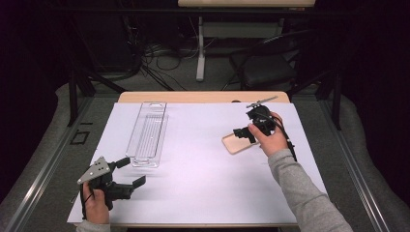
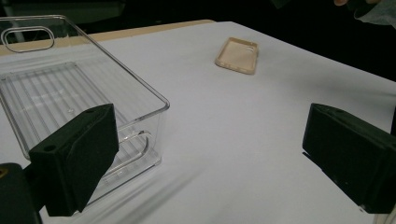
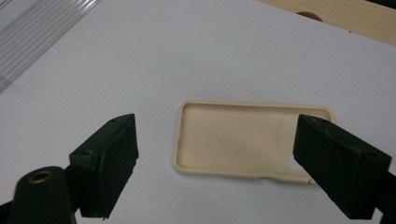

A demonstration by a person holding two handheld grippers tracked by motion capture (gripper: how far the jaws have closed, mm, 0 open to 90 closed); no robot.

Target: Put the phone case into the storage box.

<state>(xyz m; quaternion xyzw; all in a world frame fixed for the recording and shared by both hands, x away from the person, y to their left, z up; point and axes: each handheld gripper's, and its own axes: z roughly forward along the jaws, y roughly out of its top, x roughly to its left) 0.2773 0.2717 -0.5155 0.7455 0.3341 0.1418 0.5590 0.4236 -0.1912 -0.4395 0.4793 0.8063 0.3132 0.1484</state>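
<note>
Right gripper [image 3: 212, 168]: nearest the lens in the right gripper view, black jaws spread wide with nothing between the pads, poised over the phone case; in the high view it sits at about 2 o'clock on the table [image 1: 203, 203]
Phone case [image 3: 233, 140]: beige, lying flat with its hollow side up on the white sheet, well right of centre at roughly 3 o'clock; one short end lies under the right jaw in the right gripper view
Handling: looks light, thin and flexible, probably soft rubbery plastic, so it should bend rather than break and give fair grip; a flat squeeze may buckle it
Where to hold: pinch one long side wall at mid-length, one pad inside the hollow and one outside, or span the narrow width across both raised rims
Camera cut-out: seems to sit at the end by the right jaw, weakest spot, best avoided
Left gripper [image 1: 129, 170]: at about 7 o'clock, jaws wide and empty
Clear tray [image 1: 147, 133]: empty ribbed bin at 10 o'clock, well apart from the case
</note>
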